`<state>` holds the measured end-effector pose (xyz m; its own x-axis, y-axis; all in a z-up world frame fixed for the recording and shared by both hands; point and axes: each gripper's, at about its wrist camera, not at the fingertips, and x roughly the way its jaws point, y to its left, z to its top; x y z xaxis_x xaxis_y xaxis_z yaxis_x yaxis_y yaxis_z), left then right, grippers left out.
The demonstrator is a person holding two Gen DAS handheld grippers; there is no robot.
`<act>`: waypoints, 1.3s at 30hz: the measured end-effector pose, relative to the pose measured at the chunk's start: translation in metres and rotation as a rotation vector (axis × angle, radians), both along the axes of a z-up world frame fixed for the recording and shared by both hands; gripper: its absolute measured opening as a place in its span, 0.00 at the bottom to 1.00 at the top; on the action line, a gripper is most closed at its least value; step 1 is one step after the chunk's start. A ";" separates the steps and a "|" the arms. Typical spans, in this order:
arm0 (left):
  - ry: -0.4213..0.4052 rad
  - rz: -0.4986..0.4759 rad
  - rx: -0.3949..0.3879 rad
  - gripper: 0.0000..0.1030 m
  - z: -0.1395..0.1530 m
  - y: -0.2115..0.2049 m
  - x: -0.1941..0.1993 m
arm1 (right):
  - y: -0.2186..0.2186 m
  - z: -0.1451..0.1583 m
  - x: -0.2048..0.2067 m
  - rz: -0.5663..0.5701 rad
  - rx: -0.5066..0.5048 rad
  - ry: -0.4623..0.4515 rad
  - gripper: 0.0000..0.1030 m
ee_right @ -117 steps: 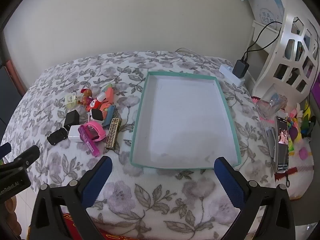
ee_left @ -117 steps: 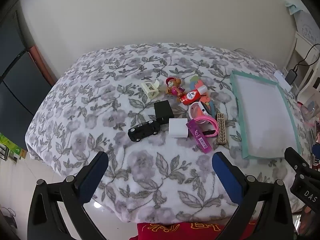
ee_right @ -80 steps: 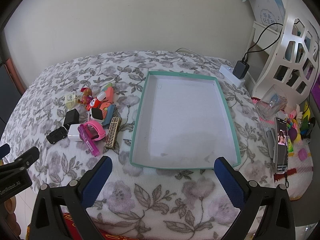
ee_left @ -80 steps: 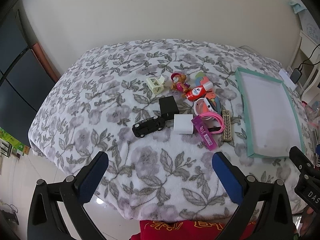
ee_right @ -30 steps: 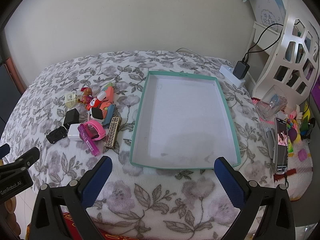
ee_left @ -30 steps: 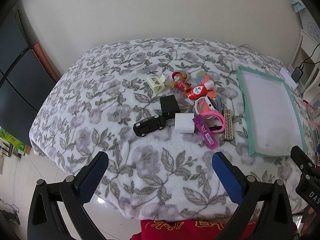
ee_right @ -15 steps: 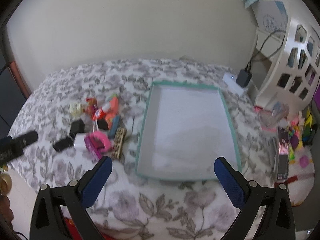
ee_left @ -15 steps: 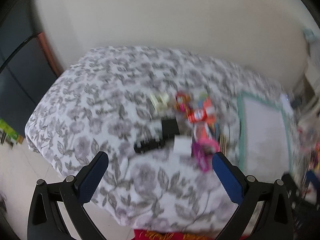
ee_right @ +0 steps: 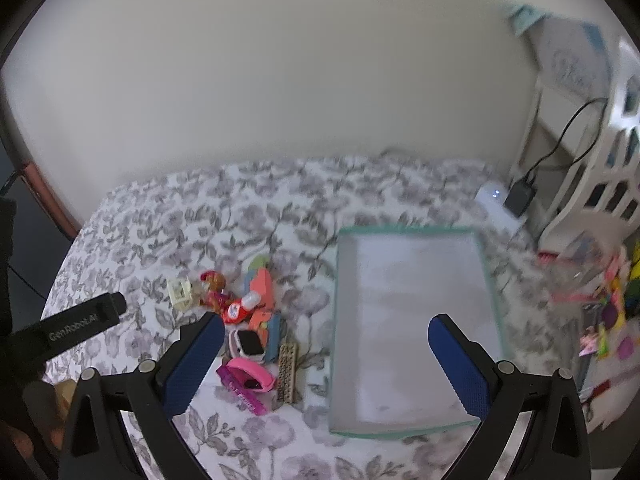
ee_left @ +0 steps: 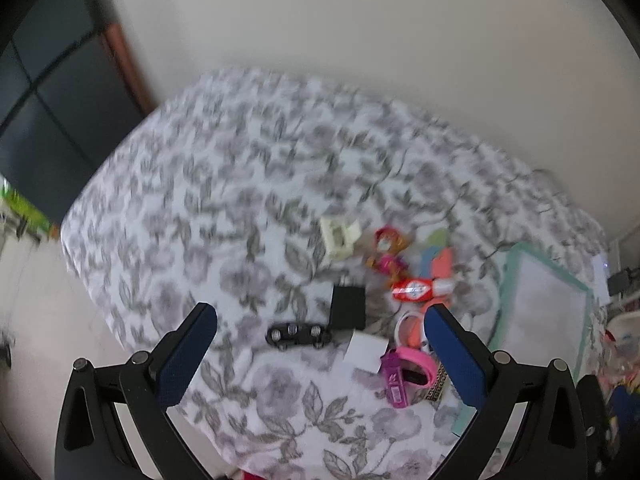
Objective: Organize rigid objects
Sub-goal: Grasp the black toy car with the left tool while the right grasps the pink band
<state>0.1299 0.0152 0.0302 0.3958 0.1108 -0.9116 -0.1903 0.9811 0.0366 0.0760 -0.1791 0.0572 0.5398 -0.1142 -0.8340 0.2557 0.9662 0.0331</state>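
Both cameras have swung since a second ago: the cluster of small things now sits lower and nearer in each view, and both pictures are smeared by motion. On the bed (ee_left: 224, 184), under a fleecy grey-floral blanket, the rigid objects lie bunched in the lower middle of the left wrist view: a glossy black toy car (ee_left: 298, 335), a matte black charger block (ee_left: 348, 306) touching a white cube adapter (ee_left: 366, 350), a cream plastic frame (ee_left: 340, 237), a small red-haired figurine (ee_left: 386, 252), a red tube with a white cap (ee_left: 420, 290), a pink rubbery watch band (ee_left: 412, 366) and a purple strip (ee_left: 394, 380). To the right lies a shallow rectangular tray (ee_right: 335, 320) with a teal rim and white floor, nothing in it. The left hand-held gripper (ee_left: 320, 354) is spread wide with nothing between its blue textured pads, hovering over the car and charger. The right hand-held gripper (ee_right: 326, 360) is equally wide and bare, framing the tray's near left side.
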 end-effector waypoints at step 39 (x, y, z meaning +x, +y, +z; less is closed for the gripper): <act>0.195 0.021 -0.117 1.00 -0.155 0.045 0.022 | 0.054 -0.165 0.030 0.183 0.049 0.326 0.34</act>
